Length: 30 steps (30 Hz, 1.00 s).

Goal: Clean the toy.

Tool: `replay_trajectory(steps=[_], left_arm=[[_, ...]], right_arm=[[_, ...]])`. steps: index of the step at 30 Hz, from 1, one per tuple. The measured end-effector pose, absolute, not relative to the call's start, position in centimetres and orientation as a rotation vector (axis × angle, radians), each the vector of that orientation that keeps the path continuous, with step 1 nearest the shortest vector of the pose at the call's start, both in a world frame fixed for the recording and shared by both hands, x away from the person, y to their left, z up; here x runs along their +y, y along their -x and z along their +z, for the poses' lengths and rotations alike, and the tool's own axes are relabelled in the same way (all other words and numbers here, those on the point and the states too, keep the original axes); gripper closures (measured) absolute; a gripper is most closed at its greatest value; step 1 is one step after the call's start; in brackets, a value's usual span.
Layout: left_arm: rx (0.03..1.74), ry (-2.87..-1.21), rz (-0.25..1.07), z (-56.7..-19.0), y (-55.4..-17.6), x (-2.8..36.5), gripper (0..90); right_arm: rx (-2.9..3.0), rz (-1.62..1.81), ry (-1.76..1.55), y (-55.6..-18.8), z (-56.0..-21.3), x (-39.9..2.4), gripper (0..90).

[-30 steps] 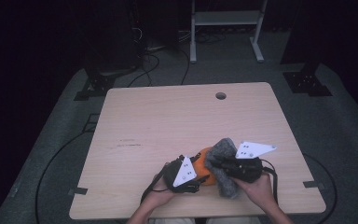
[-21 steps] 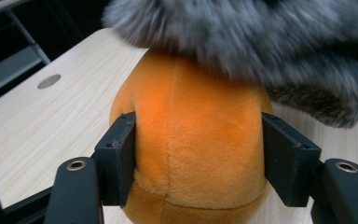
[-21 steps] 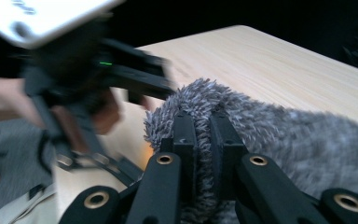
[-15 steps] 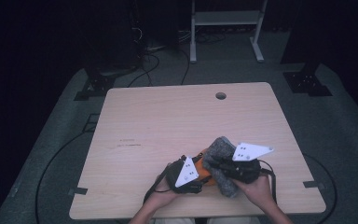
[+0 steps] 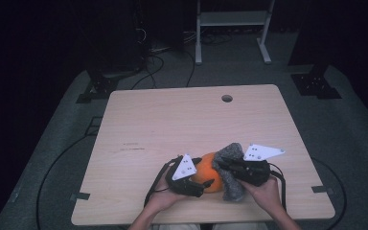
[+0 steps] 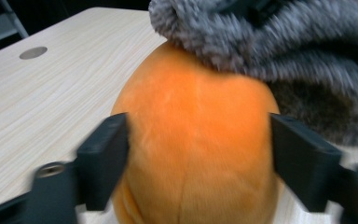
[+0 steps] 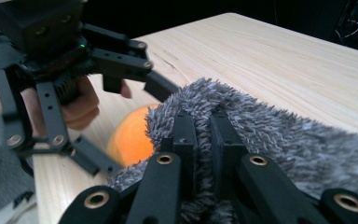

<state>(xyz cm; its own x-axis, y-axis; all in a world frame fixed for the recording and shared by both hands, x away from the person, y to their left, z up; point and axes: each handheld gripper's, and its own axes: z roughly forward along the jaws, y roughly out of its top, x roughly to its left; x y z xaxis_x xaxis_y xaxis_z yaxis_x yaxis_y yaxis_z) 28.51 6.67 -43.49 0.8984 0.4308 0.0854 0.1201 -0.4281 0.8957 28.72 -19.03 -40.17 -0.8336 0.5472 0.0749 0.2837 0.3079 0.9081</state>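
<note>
While grey fuzzy cloth (image 5: pixel 230 168) drapes it, orange plush (image 5: pixel 206 175) lies between left tongs (image 5: pixel 206 184).

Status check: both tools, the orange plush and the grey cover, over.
Left tool just opening, orange plush between jaws. Right tool shut on grey fuzzy cover, draped over plush top. Nothing in the way.

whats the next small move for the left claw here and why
Probably draw the left claw back off the round orange plush toy: its jaws have just been opening and flank it, while the right claw pinches the fuzzy grey cloth draped over it.
</note>
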Motion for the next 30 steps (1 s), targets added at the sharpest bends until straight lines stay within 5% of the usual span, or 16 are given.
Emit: replay_trajectory(steps=[5,6,9,15,30], left_arm=[[0.407,-2.02,0.372,-43.6,-28.8,7.3,32.9],[0.418,-2.009,0.365,-43.6,-28.8,7.1,24.1],[0.437,-2.0,0.367,-43.3,-28.8,6.6,17.6],[0.395,-2.011,0.397,-43.5,-28.6,7.1,32.8],[0.339,-2.003,0.375,-44.2,-28.1,7.5,34.5]], right_arm=[[2.292,1.533,-0.907,-30.2,-41.0,-21.6,81.7],[2.297,1.547,-0.933,-30.2,-41.3,-21.7,81.8],[2.301,1.543,-0.863,-29.6,-40.7,-20.9,81.7],[2.306,1.561,-0.874,-30.6,-41.7,-22.0,81.7],[2.301,1.603,-0.943,-30.9,-42.1,-22.5,81.5]])
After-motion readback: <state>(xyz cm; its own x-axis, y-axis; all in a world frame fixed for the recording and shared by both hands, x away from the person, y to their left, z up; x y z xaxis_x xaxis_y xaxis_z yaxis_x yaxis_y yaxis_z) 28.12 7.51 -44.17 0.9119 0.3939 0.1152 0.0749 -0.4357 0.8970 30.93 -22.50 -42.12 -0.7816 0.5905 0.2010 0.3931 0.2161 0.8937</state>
